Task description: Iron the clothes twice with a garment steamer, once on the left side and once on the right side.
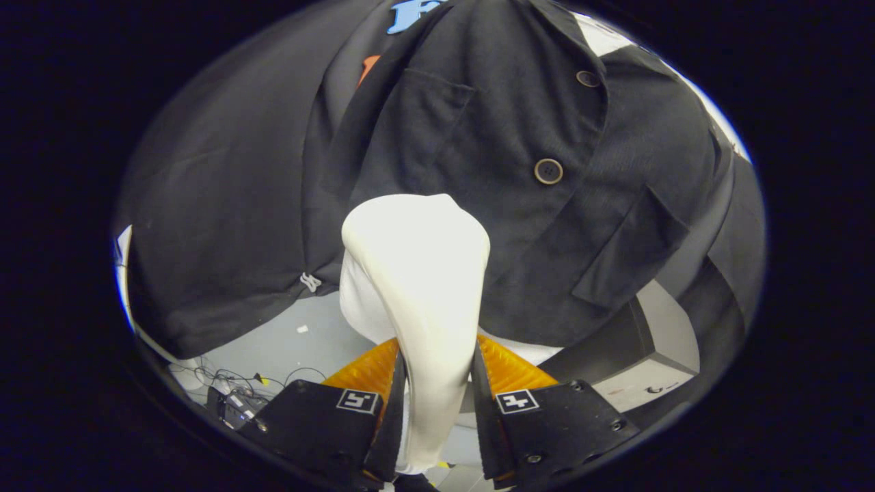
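Backdrop: booth wall of black cloth behind, pale grey floor below with loose cables near the lower hem.
Garment: dark jacket hanging upright, front facing the tool, buttons running down the middle, flap pocket on one panel, patch pocket on the other.
Steamer: white garment steamer, handle rising from between the fingers, broad head just ahead of them, at or very near the cloth beside the button line; contact not certain.
Tool: tool closed on the steamer's handle, both fingers pressing its sides, narrow gap filled by the handle.
Key relation: jacket directly ahead and above; steamer's long axis running away from the fingers toward the fabric, roughly along the jacket's hang.
Step, as judged: one pass under way low on the panel beside the buttons; which side counts as done not tellable.
Next move calls for: keeping the head flat to the cloth, travelling along the panel's length.
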